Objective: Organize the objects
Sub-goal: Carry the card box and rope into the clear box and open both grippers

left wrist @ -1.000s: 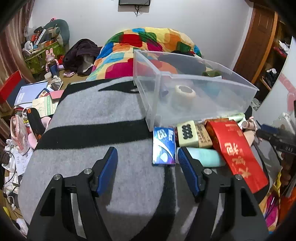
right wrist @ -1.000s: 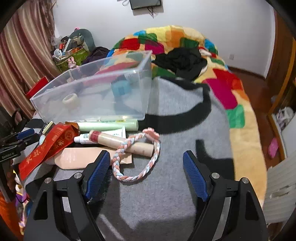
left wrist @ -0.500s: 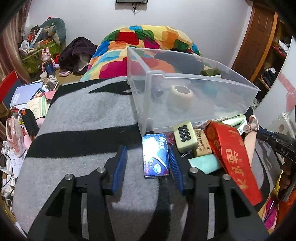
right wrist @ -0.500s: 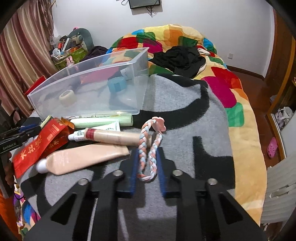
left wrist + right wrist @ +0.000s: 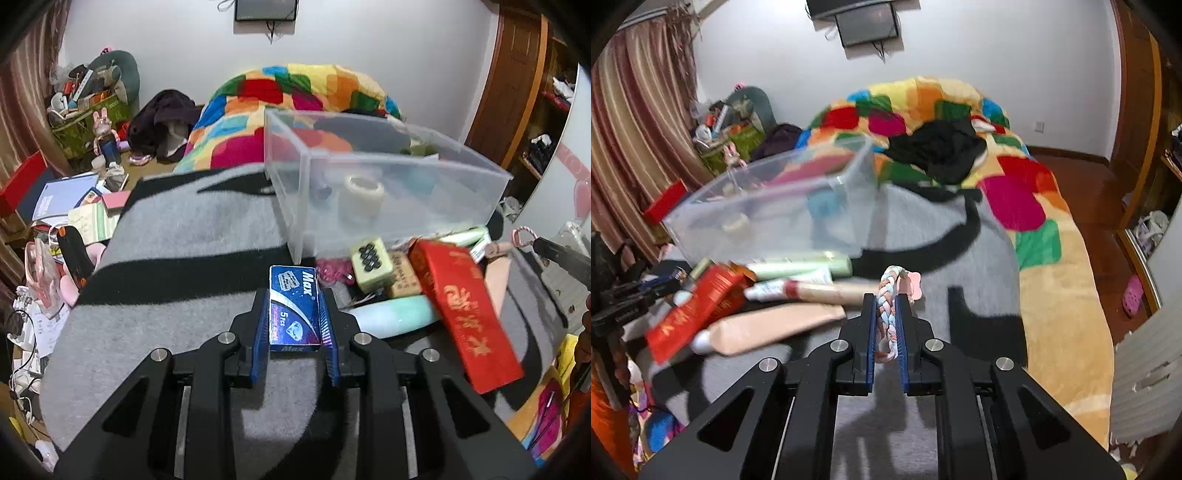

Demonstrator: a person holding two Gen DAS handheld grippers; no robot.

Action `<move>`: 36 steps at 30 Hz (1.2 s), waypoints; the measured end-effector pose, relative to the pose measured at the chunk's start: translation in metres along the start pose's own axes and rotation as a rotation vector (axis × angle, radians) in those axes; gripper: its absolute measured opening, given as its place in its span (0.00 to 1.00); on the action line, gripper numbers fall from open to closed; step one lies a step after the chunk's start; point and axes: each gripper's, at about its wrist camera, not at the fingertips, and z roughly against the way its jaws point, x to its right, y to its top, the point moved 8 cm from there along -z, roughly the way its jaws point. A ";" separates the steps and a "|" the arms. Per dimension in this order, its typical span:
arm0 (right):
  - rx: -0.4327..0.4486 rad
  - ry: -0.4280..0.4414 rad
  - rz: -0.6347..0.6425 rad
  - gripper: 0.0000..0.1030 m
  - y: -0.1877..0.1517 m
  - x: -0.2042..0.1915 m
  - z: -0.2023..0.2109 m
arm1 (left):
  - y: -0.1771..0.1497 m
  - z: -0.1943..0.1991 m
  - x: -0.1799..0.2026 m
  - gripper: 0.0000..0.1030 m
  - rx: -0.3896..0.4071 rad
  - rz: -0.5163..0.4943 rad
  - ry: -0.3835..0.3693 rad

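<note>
My left gripper [image 5: 294, 295] is closing on a blue Max blade box [image 5: 293, 282]; both blue pads press its long sides on the grey and black blanket [image 5: 177, 258]. The jaws of my right gripper [image 5: 885, 301] are closing too, pinched on a pastel braided band [image 5: 888, 284] that is lifted a little off the blanket. A clear plastic bin [image 5: 406, 173] stands just beyond, with a tape roll [image 5: 362, 194] inside. Before the bin lie a red packet [image 5: 465, 306], a mint tube [image 5: 391, 317], a dotted cream block [image 5: 371, 264] and a beige tube [image 5: 768, 328].
A patchwork quilt [image 5: 1034, 192] with black clothes [image 5: 938, 147] on it covers the bed behind and to the right. Books, papers and toys crowd the floor [image 5: 74, 206] left of the bed. A wooden door [image 5: 513, 74] stands at the back right.
Both grippers closed: the left onto the blue box after moving up to it, the right onto the braided band. The right gripper then rose slightly with the band.
</note>
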 end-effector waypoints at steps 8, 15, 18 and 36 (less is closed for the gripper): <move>0.111 0.033 0.041 0.09 0.031 -0.025 0.028 | 0.030 0.036 0.011 0.26 0.119 -0.003 -0.028; 0.181 0.083 0.071 0.09 0.068 -0.051 0.034 | 0.063 0.046 0.022 0.26 0.180 0.004 -0.059; 0.182 0.104 0.102 0.09 0.083 -0.068 0.022 | 0.073 0.038 0.022 0.26 0.169 0.017 -0.066; -0.083 0.147 0.108 0.09 0.093 -0.093 -0.085 | 0.107 -0.022 0.036 0.26 0.045 -0.032 -0.049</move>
